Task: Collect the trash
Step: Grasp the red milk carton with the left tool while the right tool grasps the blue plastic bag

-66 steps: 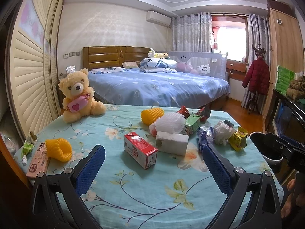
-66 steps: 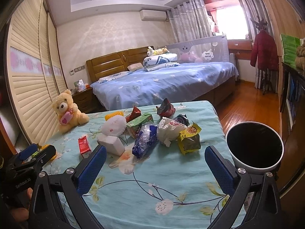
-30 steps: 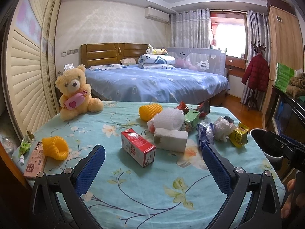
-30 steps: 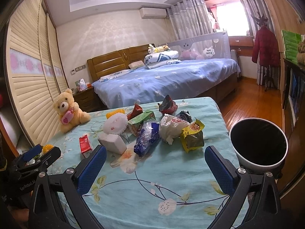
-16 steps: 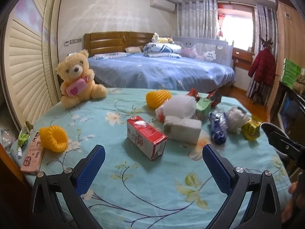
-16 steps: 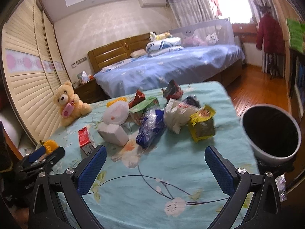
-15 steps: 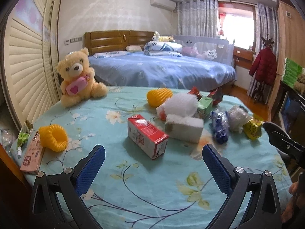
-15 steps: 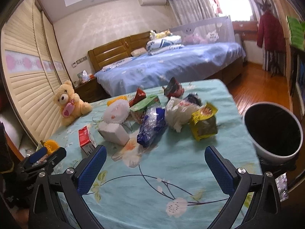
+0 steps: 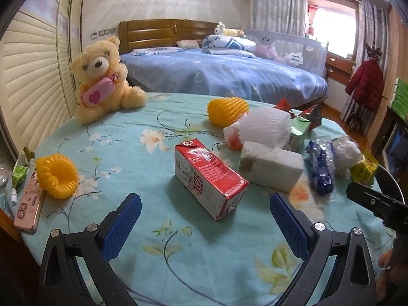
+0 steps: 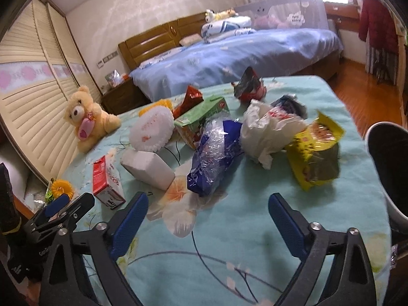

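In the left wrist view the left tongs (image 9: 205,219) hang wide and empty at the bottom of the frame, their blue pads flanking the near end of a red milk carton (image 9: 209,177) lying at centre on the floral desk (image 9: 163,255), with a white foam block (image 9: 271,166) just right of it and a yellow foam net (image 9: 57,176) at the left edge. In the right wrist view the right tongs (image 10: 207,215) are likewise wide and empty at the bottom, below a crumpled blue wrapper (image 10: 215,153) at centre; a white plastic bag (image 10: 267,130) and a yellow packet (image 10: 315,153) lie to its right, and a black-lined bin (image 10: 390,163) stands at the right edge beside the desk.
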The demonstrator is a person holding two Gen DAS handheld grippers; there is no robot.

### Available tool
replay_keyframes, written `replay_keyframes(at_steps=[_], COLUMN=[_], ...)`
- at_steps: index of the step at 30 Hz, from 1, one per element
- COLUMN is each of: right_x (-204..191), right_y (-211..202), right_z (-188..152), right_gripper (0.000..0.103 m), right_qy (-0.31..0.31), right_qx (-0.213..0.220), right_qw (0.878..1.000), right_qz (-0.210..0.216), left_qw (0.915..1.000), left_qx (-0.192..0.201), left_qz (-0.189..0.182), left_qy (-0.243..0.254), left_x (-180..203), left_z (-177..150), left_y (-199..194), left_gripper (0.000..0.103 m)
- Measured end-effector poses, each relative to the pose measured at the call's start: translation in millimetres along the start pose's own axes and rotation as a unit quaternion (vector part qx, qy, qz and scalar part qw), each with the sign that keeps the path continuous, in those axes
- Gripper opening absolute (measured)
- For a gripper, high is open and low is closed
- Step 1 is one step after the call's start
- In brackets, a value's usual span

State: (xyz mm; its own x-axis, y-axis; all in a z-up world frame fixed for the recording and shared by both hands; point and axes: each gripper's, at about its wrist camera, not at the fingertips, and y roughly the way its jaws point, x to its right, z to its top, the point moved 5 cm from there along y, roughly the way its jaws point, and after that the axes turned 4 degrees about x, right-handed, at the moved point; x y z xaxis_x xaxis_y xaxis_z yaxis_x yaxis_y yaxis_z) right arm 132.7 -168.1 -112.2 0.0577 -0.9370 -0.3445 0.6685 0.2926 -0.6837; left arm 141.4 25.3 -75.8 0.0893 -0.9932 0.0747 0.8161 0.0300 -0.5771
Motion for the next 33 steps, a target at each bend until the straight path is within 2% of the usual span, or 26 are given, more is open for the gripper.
replay_keyframes(at_steps=[5, 8, 13, 15, 16, 17, 18, 19, 20, 21, 33], right_x=[5.9, 7.7, 5.7, 5.9, 5.4, 4.7, 4.3, 3.9, 3.4, 2.9, -15.1], right_y=[24.0, 34.5, 44.7, 46.3, 47.2, 48.1, 47.8, 46.7, 46.1, 44.6, 3.2], right_z=[3.3, 4.7, 9.5, 10.3, 10.3, 10.0, 9.2, 8.7, 8.3, 7.7, 4.7], right_gripper=[0.076, 0.071, 0.069, 0.062, 0.053, 0.045, 0.041, 0.04, 0.039, 0.038, 0.035], right_qy=[0.009, 0.011, 0.006, 0.004, 0.002, 0.0, -0.002, -0.003, -0.004, -0.006, -0.024], right_qx=[-0.031, -0.042, -0.045, -0.043, -0.044, -0.045, -0.046, -0.045, -0.043, -0.042, -0.006], right_qw=[0.999, 0.999, 0.999, 0.999, 0.999, 0.999, 0.999, 0.999, 0.999, 0.999, 0.999], right_qz=[-0.012, -0.015, -0.016, -0.015, -0.013, -0.013, -0.012, -0.009, -0.008, -0.007, 0.031], left_qw=[0.9999, 0.9997, 0.9991, 0.999, 0.9989, 0.9988, 0.9986, 0.9983, 0.998, 0.9978, 0.9991], left_qx=[-0.008, -0.017, -0.037, -0.041, -0.045, -0.049, -0.053, -0.058, -0.062, -0.065, -0.011], left_qz=[0.009, 0.012, 0.01, 0.01, 0.009, 0.006, 0.002, -0.004, -0.01, -0.016, -0.035], left_qy=[-0.005, -0.01, -0.015, -0.01, -0.009, -0.007, -0.007, -0.006, -0.005, -0.004, 0.021], left_x=[-0.3, 0.5, 1.7, 2.5, 3.5, 3.9, 4.6, 6.0, 6.5, 6.9, 12.0], left_z=[6.1, 8.8, 11.0, 10.7, 11.0, 10.6, 9.7, 9.2, 8.2, 7.3, 6.8], left_y=[17.6, 28.0, 42.7, 46.2, 49.9, 52.5, 53.9, 56.3, 57.3, 57.3, 8.0], left_gripper=[0.101, 0.101, 0.099, 0.091, 0.088, 0.078, 0.068, 0.062, 0.05, 0.042, 0.032])
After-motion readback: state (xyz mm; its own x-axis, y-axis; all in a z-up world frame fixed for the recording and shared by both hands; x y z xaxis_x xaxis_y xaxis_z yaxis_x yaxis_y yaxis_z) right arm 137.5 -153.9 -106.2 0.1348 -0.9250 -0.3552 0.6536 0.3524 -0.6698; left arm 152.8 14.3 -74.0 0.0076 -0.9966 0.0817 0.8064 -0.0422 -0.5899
